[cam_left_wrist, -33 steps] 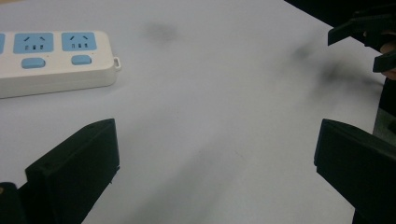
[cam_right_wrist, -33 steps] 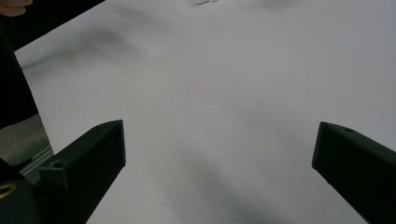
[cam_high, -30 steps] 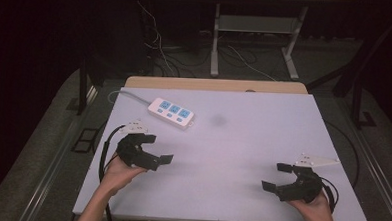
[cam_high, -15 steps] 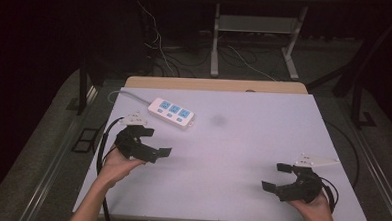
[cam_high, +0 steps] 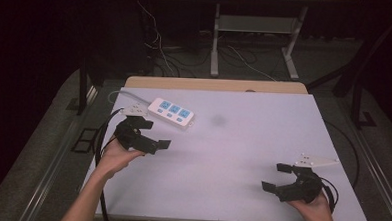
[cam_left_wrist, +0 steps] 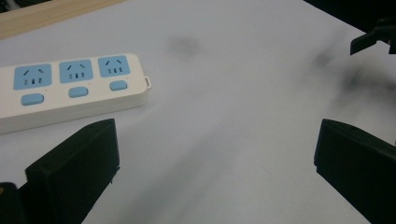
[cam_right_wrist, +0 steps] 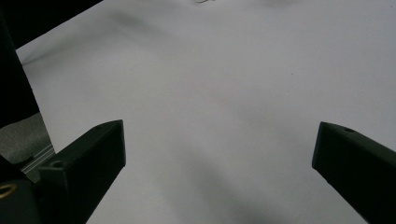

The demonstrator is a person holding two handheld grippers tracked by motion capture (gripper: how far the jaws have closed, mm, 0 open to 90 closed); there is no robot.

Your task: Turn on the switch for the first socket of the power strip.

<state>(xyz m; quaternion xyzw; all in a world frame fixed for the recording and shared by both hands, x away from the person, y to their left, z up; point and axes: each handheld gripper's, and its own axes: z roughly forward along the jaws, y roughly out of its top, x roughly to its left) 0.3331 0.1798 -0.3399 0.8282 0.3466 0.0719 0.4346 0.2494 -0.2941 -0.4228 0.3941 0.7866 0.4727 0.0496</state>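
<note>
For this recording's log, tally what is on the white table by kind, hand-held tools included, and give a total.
White plastic power strip with blue sockets: 1
Black two-jaw hand-held tools: 2, the left tool and the right tool, both open
Total: 3

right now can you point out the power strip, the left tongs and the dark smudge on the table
power strip (cam_high: 171,112), high view, its white top beside the middle socket
left tongs (cam_high: 152,134), high view, midway between the tips
dark smudge (cam_high: 217,120), high view, centre of the mark
</note>
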